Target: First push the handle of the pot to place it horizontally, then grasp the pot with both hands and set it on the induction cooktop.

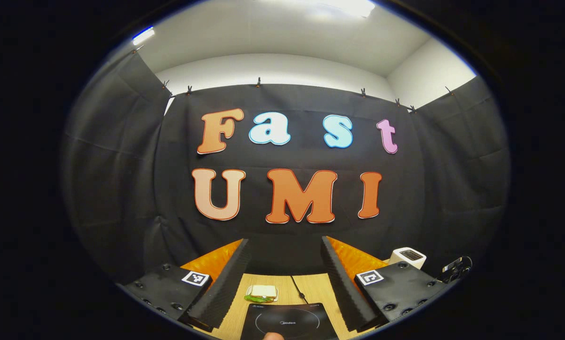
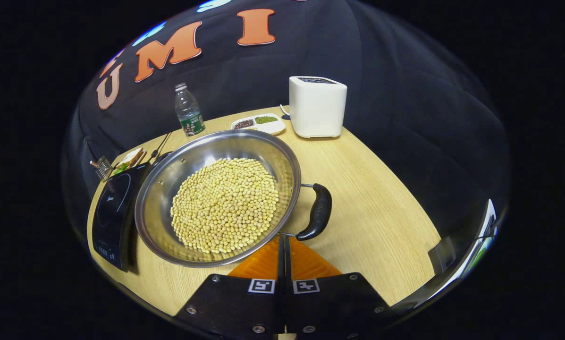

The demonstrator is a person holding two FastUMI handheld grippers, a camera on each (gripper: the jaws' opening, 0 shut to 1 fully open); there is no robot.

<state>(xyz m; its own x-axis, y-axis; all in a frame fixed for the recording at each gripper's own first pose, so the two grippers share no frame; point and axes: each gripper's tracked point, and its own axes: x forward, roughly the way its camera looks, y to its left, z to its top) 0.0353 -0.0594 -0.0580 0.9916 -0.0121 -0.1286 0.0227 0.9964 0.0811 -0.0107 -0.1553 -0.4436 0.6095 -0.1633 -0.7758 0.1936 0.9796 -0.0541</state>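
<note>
A wide, shallow stainless-steel pot [image 2: 218, 198] filled with pale yellow soybeans [image 2: 225, 204] sits on a light wooden desk [image 2: 372, 203], near its front edge. Its black curved side handle [image 2: 316, 212] points toward the right gripper [image 2: 284, 245], whose two fingers are pressed together with no gap, holding nothing, their tips just beside the pot's rim and the handle. Whether the handle already lies level is hard to judge from here.

The flat black induction cooktop [image 2: 113, 208] lies at the desk's left edge, beside the pot; the pot is not yet on it, so the two-handed lift seems to remain.

In the left gripper view, the left gripper [image 1: 284, 278] is spread wide, empty, raised above the cooktop [image 1: 287, 322].

Toward the desk's far edge stand a clear plastic bottle [image 2: 189, 111], a white divided dish of beans [image 2: 258, 123] and a white boxy appliance [image 2: 317, 106]; a sandwich [image 2: 129, 159] lies behind the cooktop.
</note>
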